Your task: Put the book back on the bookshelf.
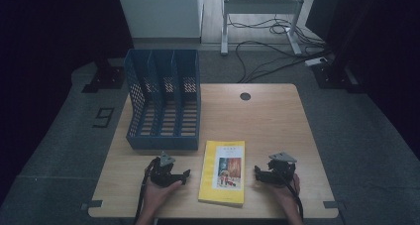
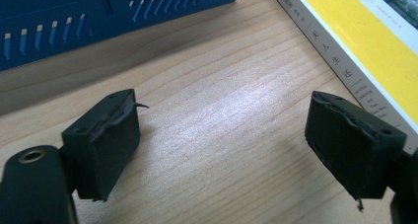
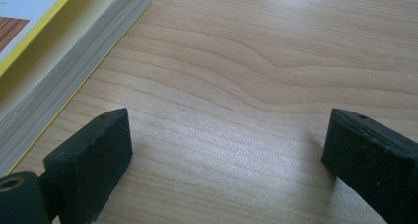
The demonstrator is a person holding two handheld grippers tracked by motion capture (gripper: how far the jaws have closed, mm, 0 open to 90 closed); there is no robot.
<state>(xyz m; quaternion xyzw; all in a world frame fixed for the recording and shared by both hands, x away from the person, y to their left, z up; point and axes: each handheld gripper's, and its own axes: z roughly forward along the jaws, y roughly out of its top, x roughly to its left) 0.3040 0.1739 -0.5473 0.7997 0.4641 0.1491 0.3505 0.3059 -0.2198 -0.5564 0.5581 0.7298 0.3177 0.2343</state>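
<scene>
A yellow book lies flat near the table's front edge, cover up. My left gripper rests on the wood just left of it, jaws wide open and empty. In the left gripper view that same gripper has bare wood between its pads, with the book's spine at the right. To the right of the book sits my right gripper, open too. The right gripper view shows this gripper over bare wood, the book's page edge at the left.
A blue three-slot file holder stands at the back left of the wooden table, its front wall close ahead of the left gripper. A round cable hole sits near the far edge. Cables and a desk frame lie on the floor beyond.
</scene>
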